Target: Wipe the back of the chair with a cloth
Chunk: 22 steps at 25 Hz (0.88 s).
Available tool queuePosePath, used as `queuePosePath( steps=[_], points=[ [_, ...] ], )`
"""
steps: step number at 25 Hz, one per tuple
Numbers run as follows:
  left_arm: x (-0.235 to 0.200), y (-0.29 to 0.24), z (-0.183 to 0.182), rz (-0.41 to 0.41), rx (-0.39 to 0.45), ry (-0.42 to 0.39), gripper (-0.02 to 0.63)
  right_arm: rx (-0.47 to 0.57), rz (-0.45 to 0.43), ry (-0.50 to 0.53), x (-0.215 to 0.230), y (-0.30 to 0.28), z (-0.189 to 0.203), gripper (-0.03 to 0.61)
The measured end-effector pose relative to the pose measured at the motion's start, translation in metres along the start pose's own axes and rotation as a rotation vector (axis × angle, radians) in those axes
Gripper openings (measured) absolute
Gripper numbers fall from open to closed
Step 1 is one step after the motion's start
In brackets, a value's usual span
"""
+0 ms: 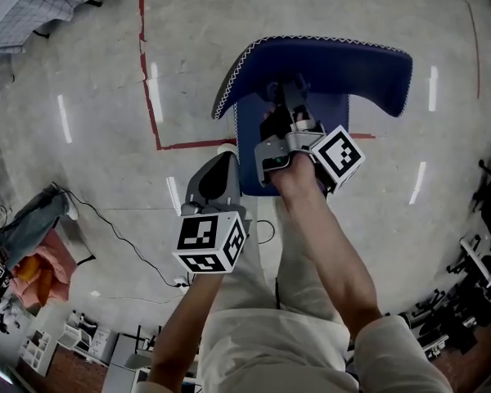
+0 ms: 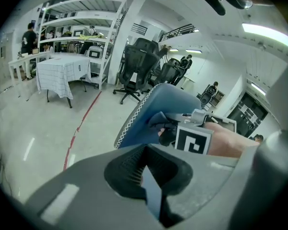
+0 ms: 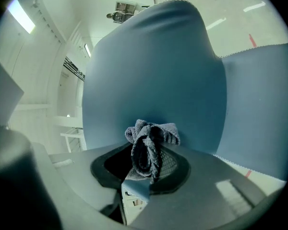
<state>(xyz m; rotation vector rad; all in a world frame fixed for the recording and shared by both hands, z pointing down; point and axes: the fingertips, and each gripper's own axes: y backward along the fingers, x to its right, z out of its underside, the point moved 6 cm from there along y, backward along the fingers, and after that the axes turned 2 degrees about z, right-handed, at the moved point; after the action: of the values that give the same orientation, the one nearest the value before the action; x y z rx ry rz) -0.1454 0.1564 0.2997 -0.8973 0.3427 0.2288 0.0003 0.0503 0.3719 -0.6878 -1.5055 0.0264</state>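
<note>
Tightly, cloth in right tongs, by chair back

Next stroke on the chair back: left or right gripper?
Right. The right gripper is shut on the cloth, which sits bunched directly in front of the blue chair back. The left gripper hangs short of the chair, jaws together and empty.
</note>
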Motion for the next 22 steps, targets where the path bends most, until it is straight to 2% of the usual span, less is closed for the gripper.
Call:
queuePosePath(
  steps=[6, 14, 19, 22],
  points=[
    [-0.005, -0.001, 0.0, -0.006, 0.006, 0.01, 0.0, -0.008, -0.027, -0.052, -0.037, 0.005, 0.004, 0.104],
    [0.012, -0.002, 0.003, -0.005, 0.015, 0.01, 0.0, -0.027, -0.128, -0.133, -0.087, 0.019, -0.001, 0.104],
    [0.015, -0.003, 0.002, -0.005, 0.023, 0.005, 0.0, -0.061, -0.232, -0.132, -0.114, 0.024, 0.0, 0.104],
    [0.025, -0.004, 0.002, -0.005, 0.025, 0.006, 0.0, -0.097, -0.301, -0.064, -0.125, 0.037, -0.008, 0.104]
  ],
)
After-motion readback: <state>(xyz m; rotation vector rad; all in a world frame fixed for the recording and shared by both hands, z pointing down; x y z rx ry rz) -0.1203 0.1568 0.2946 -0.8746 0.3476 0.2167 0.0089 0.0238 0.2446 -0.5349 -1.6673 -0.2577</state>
